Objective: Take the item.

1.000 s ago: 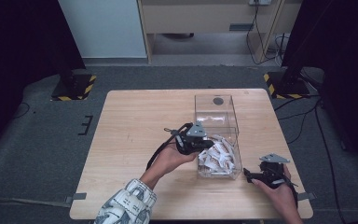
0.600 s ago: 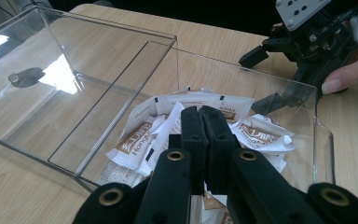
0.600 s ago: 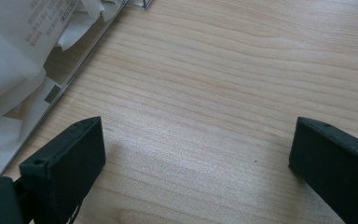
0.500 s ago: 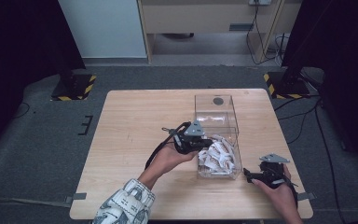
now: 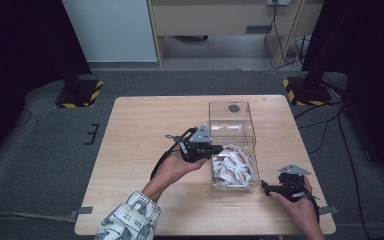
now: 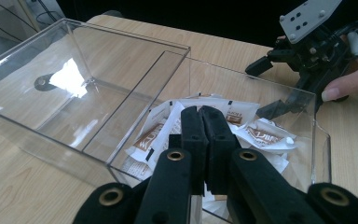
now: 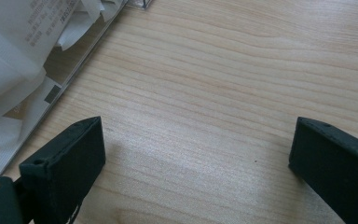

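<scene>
A clear plastic box (image 5: 231, 114) with two compartments stands right of the table's middle. Its near compartment holds several white and brown packets (image 5: 233, 167); the far one is bare. My left gripper (image 5: 219, 148) hovers at the box's left wall, pointing right over the packets. In the left gripper view its jaws (image 6: 204, 112) are pressed together with nothing between them, above the packets (image 6: 261, 133). My right gripper (image 5: 266, 187) rests on the table by the box's near right corner. In the right gripper view it (image 7: 196, 140) stands open over bare wood, with the packets (image 7: 9, 37) at the left.
The wooden table (image 5: 140, 135) has free room to the left of the box. A dark round mark (image 5: 234, 107) shows in the box's far compartment. Dark stands with striped feet (image 5: 80, 92) sit on the floor beyond the table.
My left gripper has edged a little to the left, still shut. The right gripper has not moved.
</scene>
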Available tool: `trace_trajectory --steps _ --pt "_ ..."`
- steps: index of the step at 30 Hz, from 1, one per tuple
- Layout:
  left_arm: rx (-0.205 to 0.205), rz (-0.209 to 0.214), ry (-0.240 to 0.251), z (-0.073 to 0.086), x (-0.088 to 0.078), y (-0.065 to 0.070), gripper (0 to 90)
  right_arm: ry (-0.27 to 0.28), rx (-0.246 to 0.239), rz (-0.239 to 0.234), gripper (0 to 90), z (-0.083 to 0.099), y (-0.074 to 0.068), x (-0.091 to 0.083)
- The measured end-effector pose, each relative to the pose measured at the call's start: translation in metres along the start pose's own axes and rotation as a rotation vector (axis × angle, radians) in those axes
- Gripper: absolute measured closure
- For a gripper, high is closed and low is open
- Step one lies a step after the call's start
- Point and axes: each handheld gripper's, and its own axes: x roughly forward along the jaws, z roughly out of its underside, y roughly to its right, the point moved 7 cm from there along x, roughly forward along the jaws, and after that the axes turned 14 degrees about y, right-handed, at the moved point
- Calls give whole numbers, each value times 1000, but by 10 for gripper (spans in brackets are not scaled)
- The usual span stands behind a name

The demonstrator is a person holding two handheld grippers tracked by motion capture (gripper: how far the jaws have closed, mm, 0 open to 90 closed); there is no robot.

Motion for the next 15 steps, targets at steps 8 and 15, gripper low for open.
trace_trajectory --steps 8,15 --pt "3 -12 17 -3 -10 -4 884 0 0 -1 38 0 0 0" --pt "-7 -28 30 -3 -19 -11 884 0 0 -1 38 0 0 0"
